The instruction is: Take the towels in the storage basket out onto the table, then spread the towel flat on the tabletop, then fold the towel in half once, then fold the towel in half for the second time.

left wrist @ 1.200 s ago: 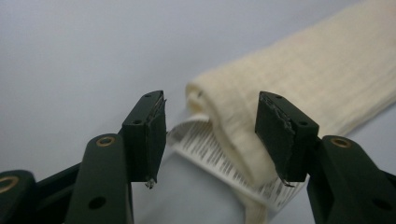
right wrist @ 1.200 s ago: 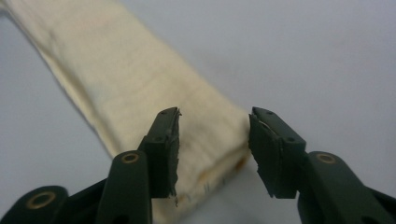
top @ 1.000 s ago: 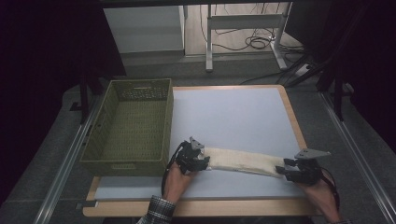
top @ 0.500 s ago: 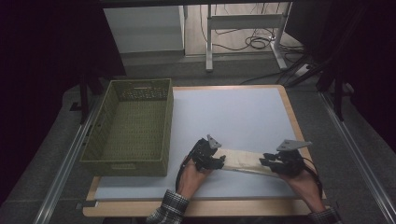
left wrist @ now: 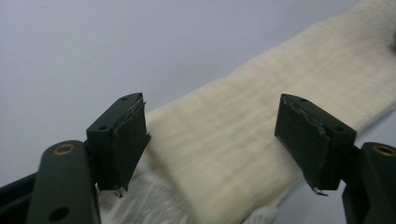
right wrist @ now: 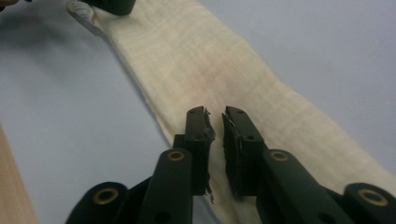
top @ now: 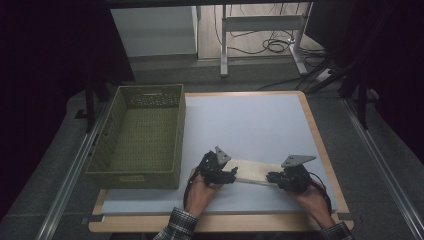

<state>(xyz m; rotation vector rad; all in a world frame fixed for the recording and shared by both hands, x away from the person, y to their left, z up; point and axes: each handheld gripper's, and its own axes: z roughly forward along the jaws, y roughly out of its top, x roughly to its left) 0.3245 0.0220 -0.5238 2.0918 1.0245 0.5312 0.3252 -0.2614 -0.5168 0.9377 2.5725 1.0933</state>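
The table (top: 250,125), a pale blue-grey top with a wooden rim, carries an olive woven basket (top: 140,140) along its left side, and near the front edge lies the thing in hand: a long cream cloth (top: 252,172), folded into a flat strip that runs between the two tools, well apart from the basket. It looks like a thin ribbed or woven fabric, so I judge it light, limp and easy to drag or bunch: it will sag from any single hold and follow a pull rather than keep its shape, though there is nothing fragile or slippery about it. The best places to take it are the short ends or corners, pinching through all layers so the fold stays together. The left gripper (left wrist: 212,140) hovers over the strip's left end with its jaws spread wide; they have just been opening, the cloth lies under and between them but the pads do not press on it. The right gripper (right wrist: 215,135) sits on the other end, its jaws having just been closing to a narrow gap; a thin pinch of cloth seems caught between the pads, though I cannot be sure how firmly
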